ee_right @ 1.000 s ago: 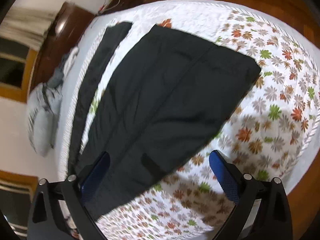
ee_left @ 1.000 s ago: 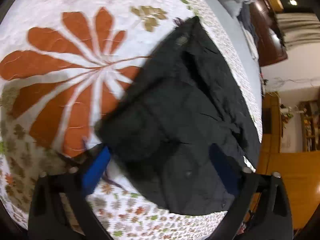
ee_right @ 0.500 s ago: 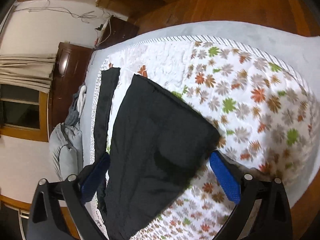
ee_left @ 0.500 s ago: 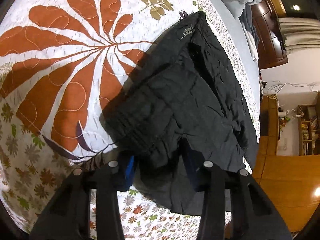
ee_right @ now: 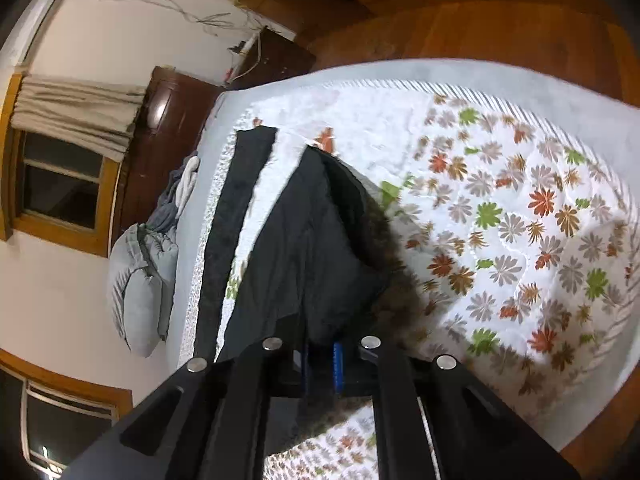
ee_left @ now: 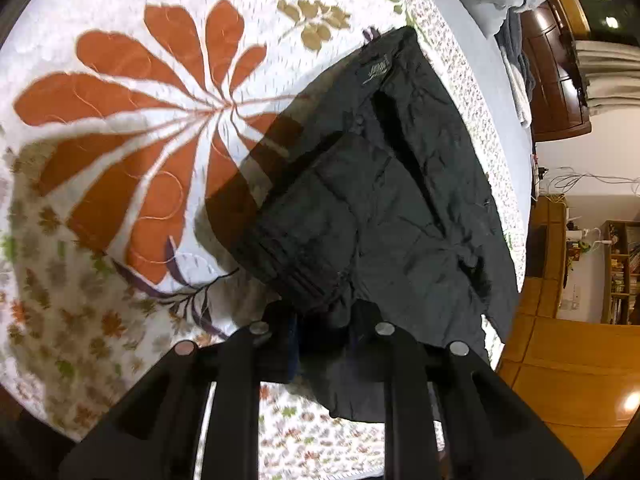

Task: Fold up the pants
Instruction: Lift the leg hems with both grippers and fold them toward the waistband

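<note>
While both my tongs are squeezed shut on cloth, the black pants (ee_left: 384,208) hang off the left gripper (ee_left: 320,332) and right gripper (ee_right: 320,360), lifted partly above the flowery bedspread (ee_left: 120,160).

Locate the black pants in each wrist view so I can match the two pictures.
Left wrist: the pants fill the centre-right, lying over the floral quilt, their near edge pinched in the left tool.
Right wrist: the pants run from upper centre down to the right tool, which is shut on them.
Shared landmark: the dark wooden headboard, top right in the left view, upper left in the right view.
</note>
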Demonstrator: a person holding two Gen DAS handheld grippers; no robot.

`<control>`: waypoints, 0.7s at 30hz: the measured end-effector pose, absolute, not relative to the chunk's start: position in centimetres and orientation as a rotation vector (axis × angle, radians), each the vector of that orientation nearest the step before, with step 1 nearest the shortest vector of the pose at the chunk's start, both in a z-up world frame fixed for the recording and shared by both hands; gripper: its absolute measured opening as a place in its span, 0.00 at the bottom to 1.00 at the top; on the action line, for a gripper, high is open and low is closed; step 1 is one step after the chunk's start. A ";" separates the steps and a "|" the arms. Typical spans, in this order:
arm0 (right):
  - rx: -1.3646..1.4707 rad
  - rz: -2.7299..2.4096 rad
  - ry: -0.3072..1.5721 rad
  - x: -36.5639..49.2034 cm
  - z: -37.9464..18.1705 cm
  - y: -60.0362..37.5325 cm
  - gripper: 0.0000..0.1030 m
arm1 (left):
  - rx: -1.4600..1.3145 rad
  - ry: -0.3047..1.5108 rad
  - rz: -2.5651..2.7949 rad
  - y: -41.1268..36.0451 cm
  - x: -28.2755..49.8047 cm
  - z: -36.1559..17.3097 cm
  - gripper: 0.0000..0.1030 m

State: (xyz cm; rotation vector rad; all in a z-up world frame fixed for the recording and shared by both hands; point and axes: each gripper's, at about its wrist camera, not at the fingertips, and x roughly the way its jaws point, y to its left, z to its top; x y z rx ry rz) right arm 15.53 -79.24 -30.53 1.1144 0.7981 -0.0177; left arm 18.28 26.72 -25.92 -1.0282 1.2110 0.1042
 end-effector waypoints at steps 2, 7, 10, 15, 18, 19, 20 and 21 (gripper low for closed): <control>1.092 -0.007 0.810 15.3 -29.6 -78.8 0.08 | -1.019 1.212 0.111 27.1 18.0 -24.9 0.16; 1.055 0.012 0.860 13.8 -29.3 -77.6 0.08 | -1.037 1.210 0.125 28.7 15.0 -23.7 0.16; 1.029 0.017 0.895 12.5 -29.8 -76.6 0.08 | -1.064 1.215 0.143 29.8 12.3 -24.2 0.16; 0.982 0.005 0.967 11.0 -31.2 -75.4 0.08 | -1.109 1.226 0.181 31.5 8.5 -26.0 0.16; 0.944 -0.040 1.037 12.1 -32.8 -75.1 0.10 | -1.099 1.231 0.172 31.4 8.3 -27.0 0.19; 0.930 -0.048 1.061 12.5 -33.2 -75.0 0.13 | -1.094 1.232 0.168 31.4 8.6 -27.1 0.23; 0.913 -0.051 1.080 13.0 -33.2 -74.9 0.14 | -1.095 1.235 0.162 31.5 8.8 -27.3 0.27; 0.914 -0.043 1.091 13.1 -33.1 -75.0 0.20 | -1.102 1.232 0.153 31.6 8.9 -27.4 0.30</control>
